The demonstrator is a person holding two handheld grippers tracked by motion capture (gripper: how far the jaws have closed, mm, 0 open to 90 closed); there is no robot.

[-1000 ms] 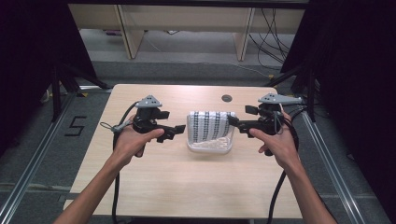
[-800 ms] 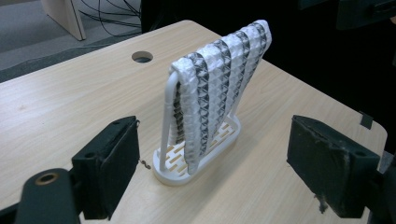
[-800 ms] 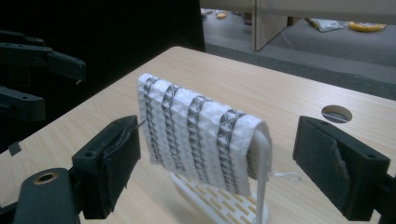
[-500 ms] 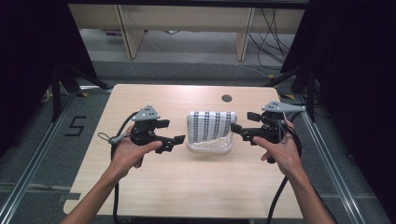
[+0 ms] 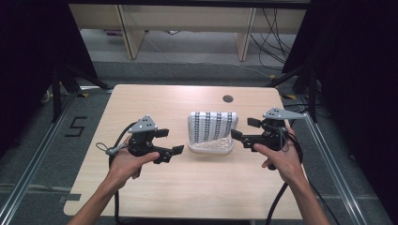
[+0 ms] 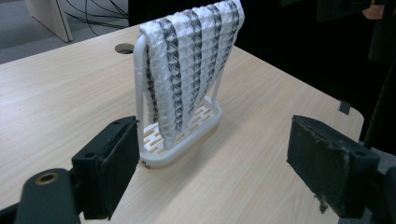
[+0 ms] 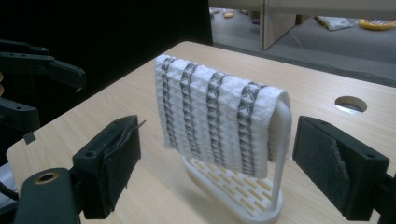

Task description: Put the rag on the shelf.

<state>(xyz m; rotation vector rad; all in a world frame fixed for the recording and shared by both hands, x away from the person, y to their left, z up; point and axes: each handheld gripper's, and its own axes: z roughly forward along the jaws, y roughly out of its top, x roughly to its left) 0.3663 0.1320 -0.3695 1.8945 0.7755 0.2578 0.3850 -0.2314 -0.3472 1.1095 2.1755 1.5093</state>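
A white cloth with dark grey stripes hangs over the rail of a small white slotted rack at the middle of the table. My left gripper is open to the left of the rack, a short gap away, with nothing between its jaws. My right gripper is open just right of the rack, also holding nothing. In the left gripper view the cloth and rack base sit ahead between the spread jaws. In the right gripper view the cloth drapes over the rack straight ahead.
The light wooden table has a round cable hole behind the rack. Its right edge lies close to my right hand. Metal floor rails run along both sides, and desk legs and cables stand beyond the far edge.
Both grippers have drawn back toward the person's side of the table, the left one farther from the rack. The cloth stays draped on the rack.
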